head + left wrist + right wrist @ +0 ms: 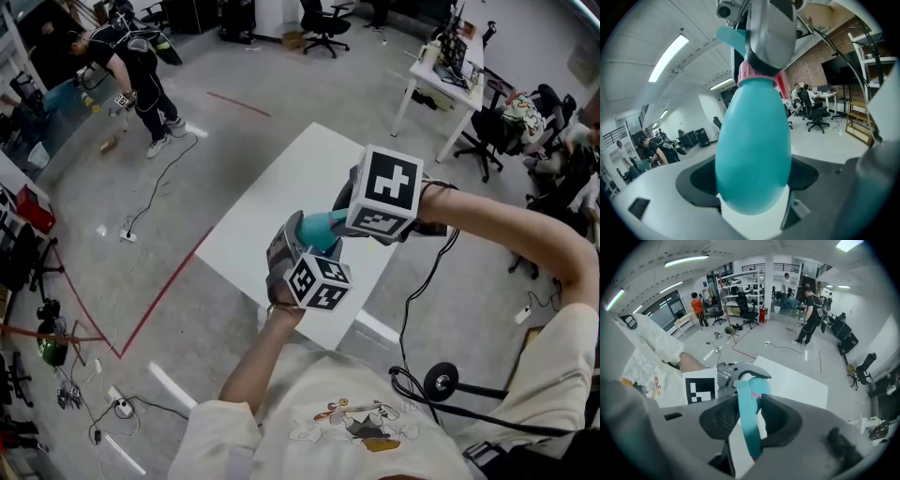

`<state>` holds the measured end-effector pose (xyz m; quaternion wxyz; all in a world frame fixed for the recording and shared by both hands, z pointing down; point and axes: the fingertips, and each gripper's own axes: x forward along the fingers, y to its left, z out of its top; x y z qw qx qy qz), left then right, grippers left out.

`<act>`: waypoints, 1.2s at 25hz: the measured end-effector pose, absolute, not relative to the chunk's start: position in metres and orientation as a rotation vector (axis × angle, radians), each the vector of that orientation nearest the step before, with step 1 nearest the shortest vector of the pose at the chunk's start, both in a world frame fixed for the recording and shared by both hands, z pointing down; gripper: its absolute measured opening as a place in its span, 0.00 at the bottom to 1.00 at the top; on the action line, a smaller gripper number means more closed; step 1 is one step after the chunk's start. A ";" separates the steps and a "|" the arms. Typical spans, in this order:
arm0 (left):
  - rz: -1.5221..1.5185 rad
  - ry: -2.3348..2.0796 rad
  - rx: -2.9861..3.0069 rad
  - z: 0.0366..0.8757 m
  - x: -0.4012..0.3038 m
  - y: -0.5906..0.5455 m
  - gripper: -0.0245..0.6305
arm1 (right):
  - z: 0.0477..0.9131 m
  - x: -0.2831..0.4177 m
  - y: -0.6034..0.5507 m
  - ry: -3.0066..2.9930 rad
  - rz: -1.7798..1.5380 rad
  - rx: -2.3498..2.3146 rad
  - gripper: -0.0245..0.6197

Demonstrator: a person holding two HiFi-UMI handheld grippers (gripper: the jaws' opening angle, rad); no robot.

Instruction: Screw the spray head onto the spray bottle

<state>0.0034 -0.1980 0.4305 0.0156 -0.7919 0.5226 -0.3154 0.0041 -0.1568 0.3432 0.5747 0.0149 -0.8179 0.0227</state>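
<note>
The teal spray bottle (317,231) is held up over the white table (272,202) with my left gripper (302,255) shut on its body. In the left gripper view the bottle (752,154) fills the middle, with a pink collar (758,75) and the teal spray head (732,37) on top. My right gripper (354,221) is shut on that spray head from the right. The right gripper view shows the spray head's teal trigger (748,423) clamped between the right gripper's (750,414) dark pads, and the bottle's top (760,386) just beyond it. The bottle's lower part is hidden in the head view.
The table stands on a grey floor with a red tape line (159,291) and cables (164,178) to its left. A person (131,66) bends over at far left. A white desk (450,80) and office chairs (492,131) stand at the upper right.
</note>
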 end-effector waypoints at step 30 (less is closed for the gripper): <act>-0.752 -0.143 -3.159 0.408 0.042 -0.082 0.67 | 0.251 0.031 -0.115 -1.891 -0.736 -0.504 0.36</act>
